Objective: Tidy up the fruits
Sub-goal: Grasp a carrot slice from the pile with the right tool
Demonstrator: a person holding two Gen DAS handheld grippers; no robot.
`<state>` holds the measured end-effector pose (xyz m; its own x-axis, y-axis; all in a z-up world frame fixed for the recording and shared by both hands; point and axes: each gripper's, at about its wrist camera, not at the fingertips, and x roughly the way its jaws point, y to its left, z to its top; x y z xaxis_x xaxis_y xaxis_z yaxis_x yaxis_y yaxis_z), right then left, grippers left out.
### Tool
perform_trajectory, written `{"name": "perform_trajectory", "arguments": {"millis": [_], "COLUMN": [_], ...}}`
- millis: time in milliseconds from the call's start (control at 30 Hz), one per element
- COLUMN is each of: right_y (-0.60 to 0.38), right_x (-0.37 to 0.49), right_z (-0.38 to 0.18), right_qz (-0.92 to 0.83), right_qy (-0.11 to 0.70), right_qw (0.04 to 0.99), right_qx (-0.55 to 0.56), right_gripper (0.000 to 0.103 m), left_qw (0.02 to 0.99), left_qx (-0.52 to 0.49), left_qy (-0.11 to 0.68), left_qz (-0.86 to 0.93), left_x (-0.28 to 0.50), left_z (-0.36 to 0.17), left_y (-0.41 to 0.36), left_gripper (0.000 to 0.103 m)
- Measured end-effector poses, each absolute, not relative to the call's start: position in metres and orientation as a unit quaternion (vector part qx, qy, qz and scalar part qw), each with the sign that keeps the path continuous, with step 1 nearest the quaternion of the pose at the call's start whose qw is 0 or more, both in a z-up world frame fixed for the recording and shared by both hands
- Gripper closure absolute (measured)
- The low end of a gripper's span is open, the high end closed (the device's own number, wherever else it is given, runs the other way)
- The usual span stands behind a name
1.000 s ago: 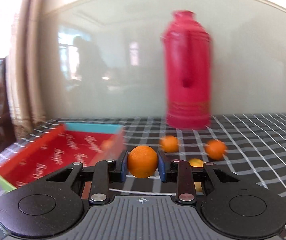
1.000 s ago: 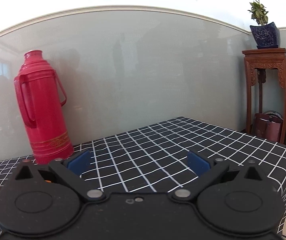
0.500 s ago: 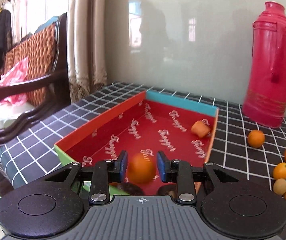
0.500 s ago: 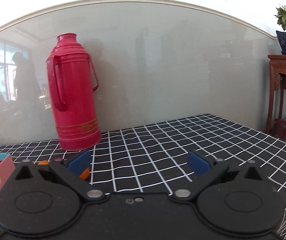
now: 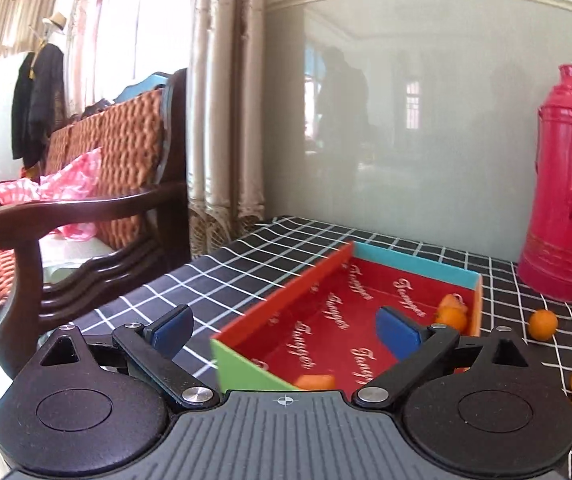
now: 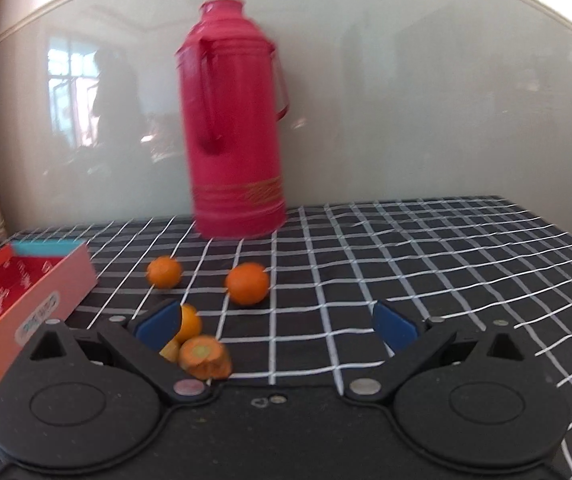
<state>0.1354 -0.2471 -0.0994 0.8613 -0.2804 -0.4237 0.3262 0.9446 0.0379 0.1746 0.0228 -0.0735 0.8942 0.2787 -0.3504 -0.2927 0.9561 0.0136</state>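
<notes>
- Now left hand-held gripper point(image 5: 283, 330): jaws just opened wide, nothing between them; shallow red cardboard box point(image 5: 328, 322) directly ahead, small round orange point(image 5: 452, 317) in its far right corner.
- Right hand-held gripper point(image 6: 275, 326): wide apart, empty; loose oranges point(image 6: 247, 283) ahead-left on black checked desk point(image 6: 406, 264).

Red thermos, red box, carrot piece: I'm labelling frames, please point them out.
red thermos point(image 6: 233, 148), right wrist view, mid body.
red box point(image 5: 326, 324), left wrist view, inner floor.
carrot piece point(image 6: 205, 357), right wrist view, cut face.

Left wrist: you look low over the red box point(image 5: 370, 320) toward the chair point(image 5: 85, 208) | Right wrist: you face the wall, close above the surface point(image 6: 426, 264) | Shared: box, red thermos point(image 6: 233, 136), loose oranges point(image 6: 247, 283)
</notes>
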Motion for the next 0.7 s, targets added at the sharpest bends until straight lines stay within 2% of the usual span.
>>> {"name": "perform_trajectory", "arguments": {"millis": [33, 67, 133, 233, 500, 700], "right_y": [-0.244, -0.243, -0.243, -0.247, -0.240, -0.245], "right_x": [0.139, 0.143, 0.150, 0.157, 0.168, 0.177], "right_z": [-0.102, -0.104, -0.110, -0.116, -0.120, -0.127], "right_qz": [-0.148, -0.140, -0.128, -0.124, -0.112, -0.114], "right_qy": [0.219, 0.228, 0.249, 0.265, 0.272, 0.283], "right_qw": [0.963, 0.962, 0.958, 0.951, 0.950, 0.941], "right_qx": [0.052, 0.052, 0.066, 0.096, 0.110, 0.146], "right_gripper": [0.020, 0.033, 0.044, 0.050, 0.050, 0.068], "left_qw": [0.973, 0.972, 0.970, 0.968, 0.963, 0.958], "left_qx": [-0.022, -0.025, -0.032, -0.042, -0.047, -0.052], "left_qy": [0.176, 0.175, 0.175, 0.175, 0.174, 0.177], "left_qz": [0.151, 0.156, 0.164, 0.177, 0.202, 0.219], "left_x": [0.173, 0.172, 0.171, 0.170, 0.167, 0.164], "left_z": [-0.072, -0.073, -0.073, -0.073, -0.076, -0.077], "left_y": [0.027, 0.032, 0.040, 0.053, 0.080, 0.096], "left_gripper": [0.004, 0.004, 0.004, 0.003, 0.003, 0.003]}}
